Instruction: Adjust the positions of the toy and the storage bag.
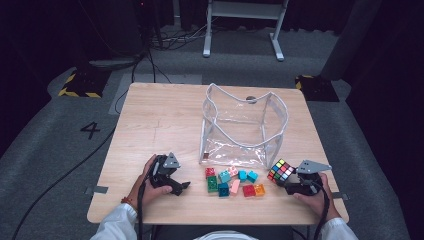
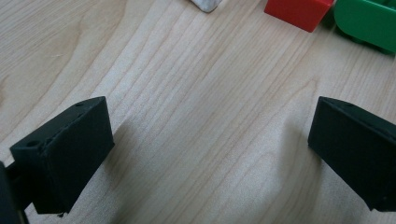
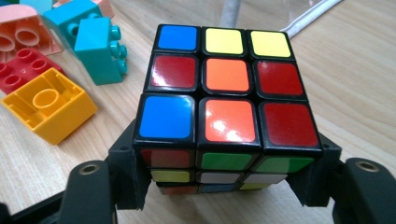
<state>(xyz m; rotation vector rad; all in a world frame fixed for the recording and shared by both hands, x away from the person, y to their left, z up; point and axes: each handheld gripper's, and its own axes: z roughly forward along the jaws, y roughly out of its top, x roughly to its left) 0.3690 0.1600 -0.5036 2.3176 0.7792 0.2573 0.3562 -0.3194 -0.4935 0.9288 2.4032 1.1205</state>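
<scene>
While the left gripper (image 1: 184, 186) rests with jaws spread wide over bare table (image 1: 165, 120), we find the right gripper (image 1: 286, 181) clamped on the puzzle cube (image 3: 224, 105). The cube sits at four o'clock from the clear bag (image 1: 242, 127), at three o'clock from the toy bricks (image 1: 232, 181).

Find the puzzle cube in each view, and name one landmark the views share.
High view: puzzle cube at lower right, between the jaws of the right gripper.
Left gripper view: not in it.
Right gripper view: cube at centre, clamped between the jaws.
Shared landmark: the light wooden table.

Cube (image 1: 280, 171) right of the bricks (image 1: 232, 181), bag (image 1: 243, 125) behind both (all on the table (image 1: 160, 120))
</scene>
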